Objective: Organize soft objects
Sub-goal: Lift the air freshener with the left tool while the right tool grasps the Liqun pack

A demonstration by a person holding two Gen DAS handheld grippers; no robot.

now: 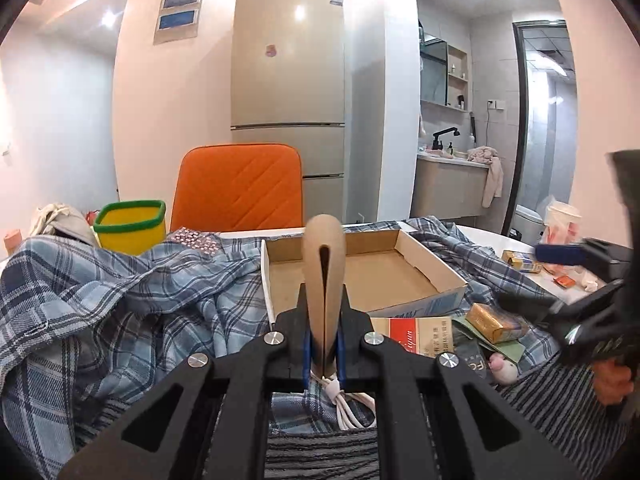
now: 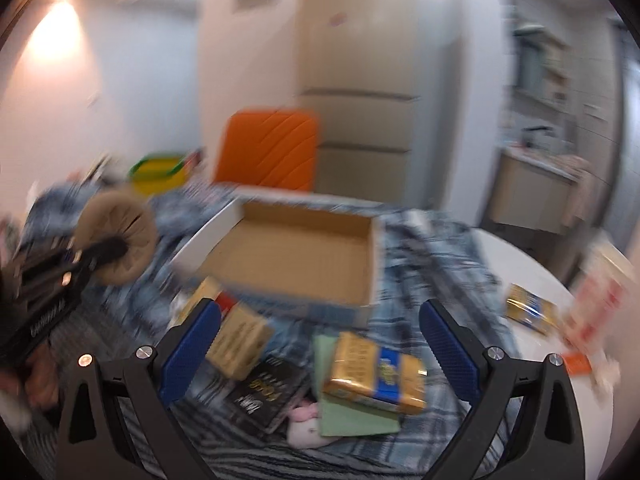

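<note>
A home: fridge [image 1: 287,92], bathroom sink [image 1: 450,158], orange chair [image 1: 238,188]

Tan round soft pad [image 1: 323,280], slit along edge, stands upright on edge, raised above plaid cloth; lower part clamped between blue pads of left gripper [image 1: 323,354]. Right wrist view shows its round face, radial seams. Open cardboard box [image 1: 360,268] just behind it, shallow, brown inside, white outside, resting on blue plaid cloth [image 1: 120,300]. Small pink-white plush toy [image 2: 306,424] lies low on cloth, partly under green sheet, beside black book.
</note>
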